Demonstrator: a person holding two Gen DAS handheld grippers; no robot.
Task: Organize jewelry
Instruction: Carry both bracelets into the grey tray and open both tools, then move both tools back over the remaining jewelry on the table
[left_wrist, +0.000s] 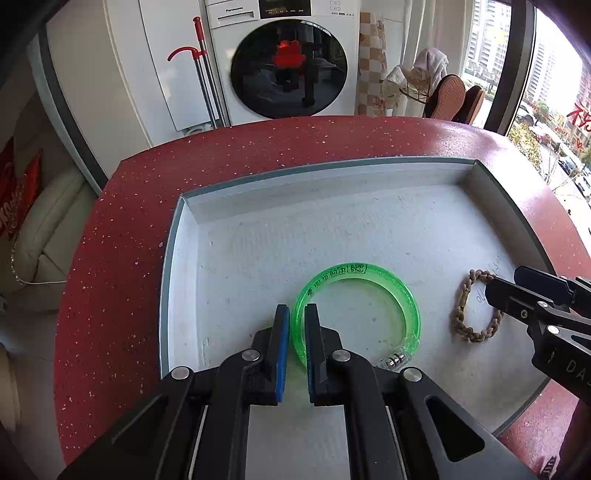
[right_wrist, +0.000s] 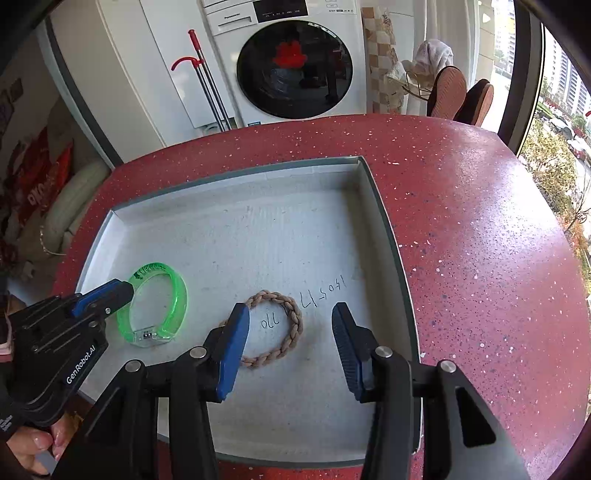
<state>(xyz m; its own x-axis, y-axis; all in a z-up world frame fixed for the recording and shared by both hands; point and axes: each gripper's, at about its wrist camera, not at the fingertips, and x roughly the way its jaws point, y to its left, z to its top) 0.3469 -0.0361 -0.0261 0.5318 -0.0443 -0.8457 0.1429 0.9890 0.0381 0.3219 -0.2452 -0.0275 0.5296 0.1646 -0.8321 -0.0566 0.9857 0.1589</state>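
A translucent green bangle lies in a shallow white tray on the red table. My left gripper is shut on the bangle's left rim, which runs between its blue pads. In the right wrist view the bangle sits at the tray's left, with the left gripper on it. A tan braided bracelet lies flat on the tray floor. My right gripper stands open over it, its left finger covering the bracelet's left side. In the left wrist view the bracelet lies right of the bangle, beside the right gripper.
The red speckled table extends to the right of the tray, and its curved edge lies beyond. Handwritten marks are on the tray floor. A washing machine, a mop and shoes stand behind the table. A person's hand holds the left gripper.
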